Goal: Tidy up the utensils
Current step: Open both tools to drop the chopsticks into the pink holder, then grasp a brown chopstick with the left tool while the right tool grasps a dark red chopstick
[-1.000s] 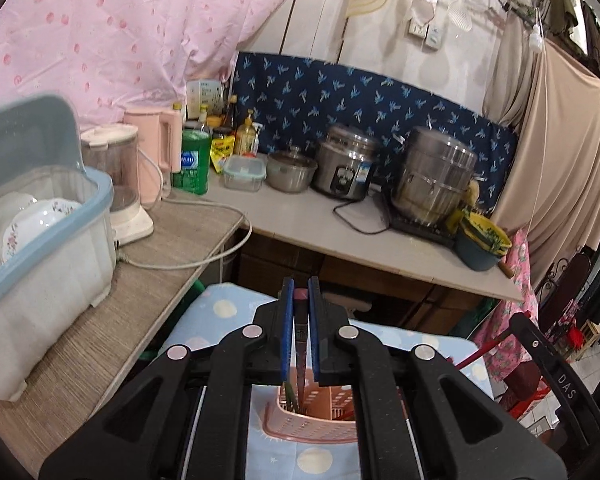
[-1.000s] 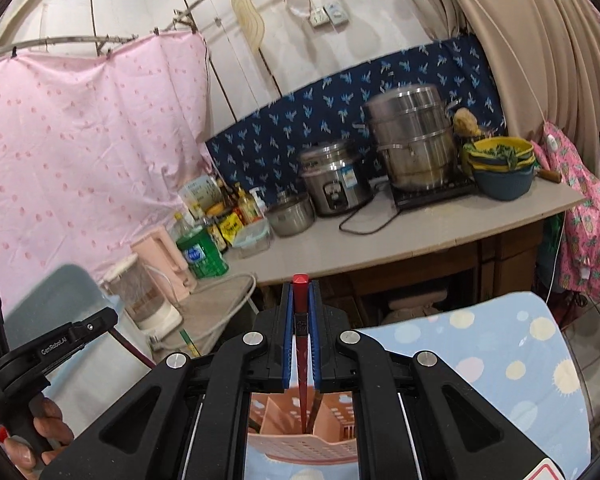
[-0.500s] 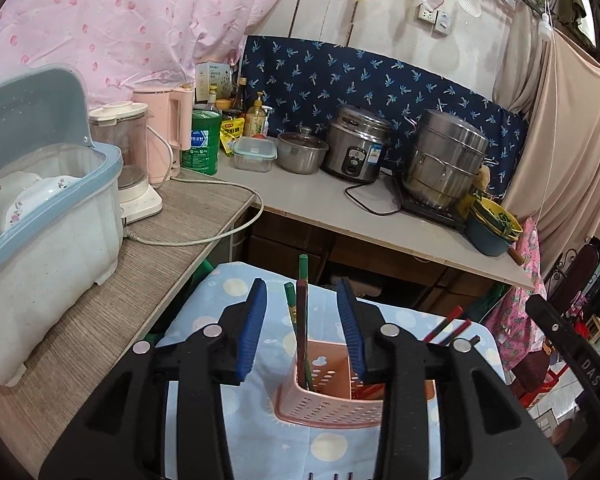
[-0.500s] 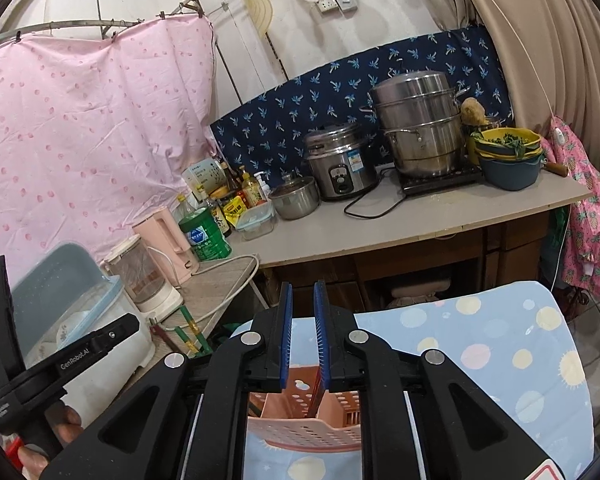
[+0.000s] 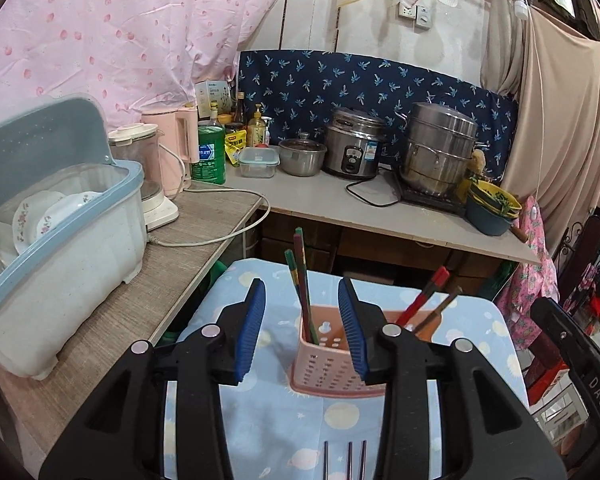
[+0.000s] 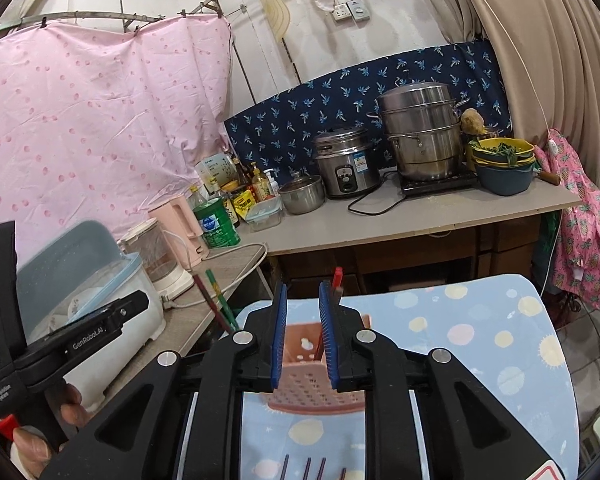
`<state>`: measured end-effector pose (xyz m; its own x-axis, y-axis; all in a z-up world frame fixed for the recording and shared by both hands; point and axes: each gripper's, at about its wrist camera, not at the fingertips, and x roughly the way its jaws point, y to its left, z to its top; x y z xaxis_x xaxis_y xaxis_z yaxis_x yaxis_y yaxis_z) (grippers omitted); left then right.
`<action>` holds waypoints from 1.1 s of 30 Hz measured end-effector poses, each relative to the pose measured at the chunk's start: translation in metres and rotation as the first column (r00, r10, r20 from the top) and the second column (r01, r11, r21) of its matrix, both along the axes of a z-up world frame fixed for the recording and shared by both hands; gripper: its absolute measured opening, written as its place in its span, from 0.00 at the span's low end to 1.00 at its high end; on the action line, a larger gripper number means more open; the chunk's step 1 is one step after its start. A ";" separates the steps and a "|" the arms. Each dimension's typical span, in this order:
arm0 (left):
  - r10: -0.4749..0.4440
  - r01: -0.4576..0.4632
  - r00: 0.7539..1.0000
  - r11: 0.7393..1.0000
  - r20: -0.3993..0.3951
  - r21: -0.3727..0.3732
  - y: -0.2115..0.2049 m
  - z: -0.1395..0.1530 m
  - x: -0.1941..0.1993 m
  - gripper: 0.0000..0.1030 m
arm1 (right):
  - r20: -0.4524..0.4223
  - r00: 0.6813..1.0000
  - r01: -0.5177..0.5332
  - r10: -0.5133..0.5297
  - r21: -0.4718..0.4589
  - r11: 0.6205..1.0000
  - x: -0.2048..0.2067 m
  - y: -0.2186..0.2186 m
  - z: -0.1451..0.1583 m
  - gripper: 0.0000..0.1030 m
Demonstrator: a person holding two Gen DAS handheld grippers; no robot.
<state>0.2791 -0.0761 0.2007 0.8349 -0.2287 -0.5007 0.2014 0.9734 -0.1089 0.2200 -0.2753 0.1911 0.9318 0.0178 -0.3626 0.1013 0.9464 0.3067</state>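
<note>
A pink perforated utensil basket (image 5: 332,364) stands on the blue spotted tablecloth (image 5: 340,420). Green and brown chopsticks (image 5: 300,280) stand in its left compartment; red and brown chopsticks (image 5: 432,296) lean in its right one. My left gripper (image 5: 302,326) is open and empty, just in front of the basket. My right gripper (image 6: 303,332) is open and empty above the basket (image 6: 312,376), with a red chopstick (image 6: 337,278) beyond its right pad. Thin dark utensil tips (image 5: 350,458) lie on the cloth at the bottom edge, and also show in the right wrist view (image 6: 314,468).
A wooden counter (image 5: 120,312) at left carries a blue-lidded dish box (image 5: 56,240), a blender (image 5: 148,176) and a cable. The far counter holds a rice cooker (image 5: 354,148), a steel steamer (image 5: 440,148) and bowls (image 5: 492,208). The left gripper's body (image 6: 72,340) shows at left.
Both grippers opened and let go of their chopsticks, which now stand in the basket. Both pulled back from the basket, and the left jaws widened further.
</note>
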 end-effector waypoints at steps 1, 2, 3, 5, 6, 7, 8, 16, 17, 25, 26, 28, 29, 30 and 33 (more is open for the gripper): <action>0.000 0.000 1.000 1.000 -0.002 0.003 0.001 -0.001 -0.005 0.35 | -0.004 1.000 -0.002 0.002 -0.006 1.000 -0.006 0.003 -0.002 0.19; 0.001 -0.001 1.000 1.000 -0.006 0.009 0.001 -0.002 -0.009 0.35 | -0.008 1.000 -0.004 0.004 -0.010 1.000 -0.011 0.004 -0.004 0.19; -0.003 0.003 1.000 1.000 -0.010 0.014 0.001 -0.004 -0.016 0.35 | -0.015 1.000 -0.006 0.006 -0.014 1.000 -0.018 0.007 -0.008 0.19; -0.006 0.006 1.000 1.000 -0.018 0.025 0.002 -0.008 -0.024 0.35 | -0.029 1.000 -0.010 0.009 -0.019 1.000 -0.029 0.011 -0.013 0.19; -0.006 0.007 1.000 0.999 -0.022 0.035 0.002 -0.011 -0.030 0.35 | -0.034 0.999 -0.011 0.011 -0.022 1.000 -0.033 0.013 -0.016 0.19; -0.007 0.008 1.000 0.999 -0.025 0.041 0.001 -0.014 -0.034 0.35 | -0.040 0.999 -0.010 0.009 -0.025 1.000 -0.039 0.015 -0.019 0.19; -0.007 0.008 1.000 0.999 -0.029 0.045 0.002 -0.016 -0.038 0.35 | -0.047 0.999 -0.011 0.010 -0.028 1.000 -0.045 0.016 -0.022 0.19; -0.019 0.024 0.996 0.998 -0.089 0.063 0.011 -0.046 -0.076 0.35 | -0.116 0.993 -0.024 0.020 -0.030 0.999 -0.087 0.030 -0.051 0.20; -0.023 0.029 0.995 0.997 -0.096 0.066 0.012 -0.050 -0.081 0.35 | -0.126 0.992 -0.026 0.021 -0.036 0.999 -0.091 0.032 -0.055 0.20; -0.020 0.038 0.982 0.995 -0.189 0.088 0.028 -0.094 -0.111 0.35 | -0.237 0.971 -0.046 0.032 -0.053 0.998 -0.126 0.047 -0.100 0.20; -0.022 0.040 0.980 0.995 -0.200 0.089 0.030 -0.100 -0.114 0.35 | -0.254 0.967 -0.048 0.034 -0.050 0.998 -0.131 0.049 -0.107 0.20; -0.018 0.040 0.977 0.995 -0.214 0.095 0.033 -0.110 -0.122 0.35 | -0.279 0.960 -0.052 0.036 -0.049 0.997 -0.138 0.053 -0.118 0.20; -0.019 0.042 0.975 0.994 -0.221 0.099 0.034 -0.115 -0.125 0.35 | -0.296 0.955 -0.055 0.038 -0.049 0.997 -0.143 0.055 -0.125 0.20; -0.021 0.047 0.973 0.993 -0.231 0.105 0.035 -0.121 -0.128 0.35 | -0.307 0.951 -0.058 0.040 -0.050 0.997 -0.145 0.057 -0.130 0.20; -0.020 0.055 0.965 0.990 -0.260 0.128 0.037 -0.137 -0.138 0.35 | -0.352 0.935 -0.075 0.053 -0.049 0.996 -0.155 0.065 -0.149 0.20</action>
<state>0.1415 -0.0390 0.0633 0.6660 -0.1743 -0.7253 0.2201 0.9749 -0.0322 0.0653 -0.2103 0.0418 0.7434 0.0411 -0.6676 0.1306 0.9700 0.2051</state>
